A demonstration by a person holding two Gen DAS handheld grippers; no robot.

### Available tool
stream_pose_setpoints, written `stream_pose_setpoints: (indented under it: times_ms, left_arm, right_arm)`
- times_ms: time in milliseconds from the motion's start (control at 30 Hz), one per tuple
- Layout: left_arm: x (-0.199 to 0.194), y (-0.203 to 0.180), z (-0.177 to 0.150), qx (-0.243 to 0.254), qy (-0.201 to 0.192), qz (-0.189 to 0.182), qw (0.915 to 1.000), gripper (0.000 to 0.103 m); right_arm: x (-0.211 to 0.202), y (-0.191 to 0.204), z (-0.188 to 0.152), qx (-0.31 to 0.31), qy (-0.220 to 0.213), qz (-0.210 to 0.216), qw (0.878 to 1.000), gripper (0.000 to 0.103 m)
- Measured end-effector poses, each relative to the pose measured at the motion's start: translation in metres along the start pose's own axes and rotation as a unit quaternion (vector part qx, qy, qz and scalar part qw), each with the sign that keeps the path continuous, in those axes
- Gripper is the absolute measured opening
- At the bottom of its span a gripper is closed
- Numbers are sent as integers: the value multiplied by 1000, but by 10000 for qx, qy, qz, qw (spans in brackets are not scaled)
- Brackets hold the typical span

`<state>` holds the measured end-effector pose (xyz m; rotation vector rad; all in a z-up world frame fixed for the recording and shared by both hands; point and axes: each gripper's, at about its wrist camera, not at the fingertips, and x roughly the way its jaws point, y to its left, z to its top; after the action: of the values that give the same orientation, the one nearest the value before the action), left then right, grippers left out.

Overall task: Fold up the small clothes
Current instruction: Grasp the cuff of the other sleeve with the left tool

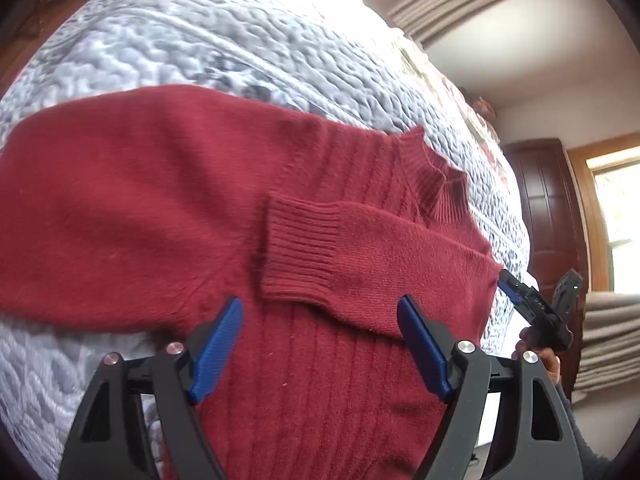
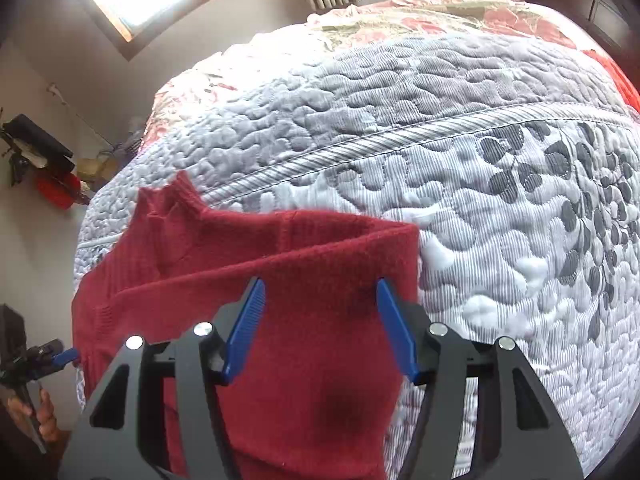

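Halfway: red sweater on the bed, sleeves folded in.
Both grippers' jaws apart, empty; body folds remain.

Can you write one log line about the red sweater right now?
red sweater: flat on quilt, one sleeve folded across body | left gripper: open above it | right gripper: open above it

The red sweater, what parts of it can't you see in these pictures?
- Left wrist view: the red sweater's bottom hem is cut off by the lower edge and hidden behind the left gripper.
- Right wrist view: the right gripper and the folded-over sleeve cover the body underneath.
- Any label is too small to tell.
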<state>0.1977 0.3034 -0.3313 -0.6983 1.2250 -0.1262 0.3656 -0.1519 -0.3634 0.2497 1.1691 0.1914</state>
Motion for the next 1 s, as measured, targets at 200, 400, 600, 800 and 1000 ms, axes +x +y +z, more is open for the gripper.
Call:
stream_pose_setpoints:
  times_ms: [200, 400, 600, 800, 1000]
  left_arm:
    - [-70, 92, -23, -1155, -736, 275, 9902, 84]
    - [-147, 233, -55, -3197, -1860, 160, 9289, 84]
    - [-174, 347, -71, -4594, -2463, -155, 8533, 87]
    - [-158, 397, -60, -4909, -2547, -155, 8330, 87]
    - [-138, 422, -46, -4953, -2541, 33, 8307, 86]
  right_arm:
    - [21, 11, -5, -158, 168, -286, 9993, 66]
    - [-28, 35, -41, 108, 58, 66, 9999, 66]
    - [-38, 94, -97, -113, 562, 340, 9978, 67]
    - [-22, 158, -135, -593, 1011, 493, 9919, 70]
    - [-10, 188, -152, -748, 1238, 689, 9871, 70]
